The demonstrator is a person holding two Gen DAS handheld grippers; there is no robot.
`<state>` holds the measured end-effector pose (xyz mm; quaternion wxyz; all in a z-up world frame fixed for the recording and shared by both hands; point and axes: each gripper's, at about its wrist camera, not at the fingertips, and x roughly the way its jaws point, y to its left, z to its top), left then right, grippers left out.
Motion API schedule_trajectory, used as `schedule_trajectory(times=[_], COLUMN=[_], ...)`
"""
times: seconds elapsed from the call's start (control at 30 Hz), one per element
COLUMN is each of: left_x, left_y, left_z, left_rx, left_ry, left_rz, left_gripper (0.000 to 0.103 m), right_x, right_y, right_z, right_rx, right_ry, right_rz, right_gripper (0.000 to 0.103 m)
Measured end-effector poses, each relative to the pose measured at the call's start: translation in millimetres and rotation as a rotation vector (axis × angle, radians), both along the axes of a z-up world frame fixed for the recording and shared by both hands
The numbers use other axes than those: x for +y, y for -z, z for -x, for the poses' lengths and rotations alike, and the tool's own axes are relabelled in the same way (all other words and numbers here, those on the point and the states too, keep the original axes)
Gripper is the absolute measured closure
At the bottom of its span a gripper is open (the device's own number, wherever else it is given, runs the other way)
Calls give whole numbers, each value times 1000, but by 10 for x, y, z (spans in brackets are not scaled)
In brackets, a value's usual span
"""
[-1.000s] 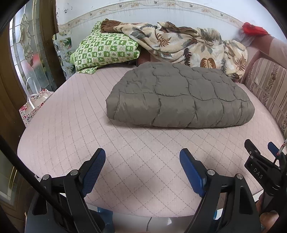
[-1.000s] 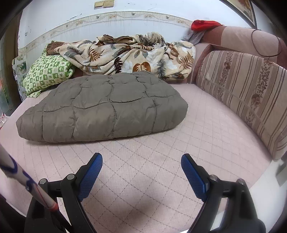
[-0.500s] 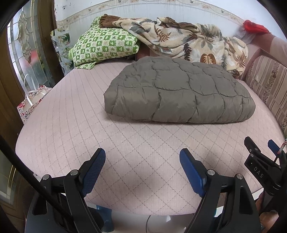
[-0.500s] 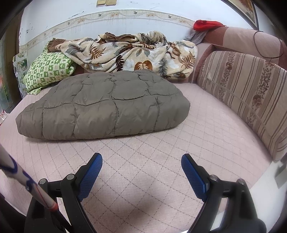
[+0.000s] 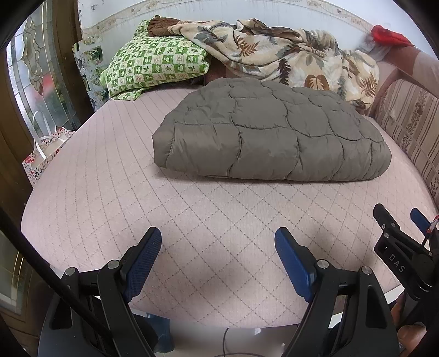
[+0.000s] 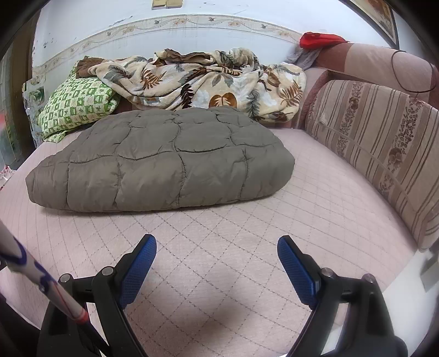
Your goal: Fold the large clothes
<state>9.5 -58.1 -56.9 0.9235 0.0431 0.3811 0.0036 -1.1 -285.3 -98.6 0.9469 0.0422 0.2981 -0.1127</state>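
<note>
Over the last second both cameras have been tilted slightly down, while the folded grey quilted jacket (image 5: 271, 137) lies untouched mid-mattress (image 5: 109, 192), left gripper (image 5: 218, 248) and right gripper (image 6: 216, 250) spread empty near its front edge, so folding appears finished.

The near edge of the pink mattress (image 5: 219, 315) dropped out of sight behind the left gripper (image 5: 218, 237), and whatever lay below it was blurred. A brown cloth (image 5: 162, 26) was mostly buried under the leaf-print blanket (image 5: 274, 52). The gift bag (image 5: 44, 153) was half hidden by the mattress. The right gripper (image 5: 397, 217) was cut off at the frame's edge. A dark shape between the green pillow (image 5: 156, 66) and the folded quilted coat (image 5: 274, 137), perhaps another cushion, was too shadowed to identify.
</note>
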Motion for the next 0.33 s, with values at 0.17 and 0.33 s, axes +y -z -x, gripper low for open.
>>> schedule_trajectory(times=[0.17,0.33], left_x=[7,13], left_y=[9,16], left_z=[-7,-12], left_rx=[0,-1], left_ry=[0,2], left_rz=[-1,-6], left_gripper=[19,19], right_x=[6,50], right_y=[1,10], right_z=[-1,-1], right_rx=[0,2], right_ry=[-1,-10], right_rz=[0,5], right_gripper=[10,10])
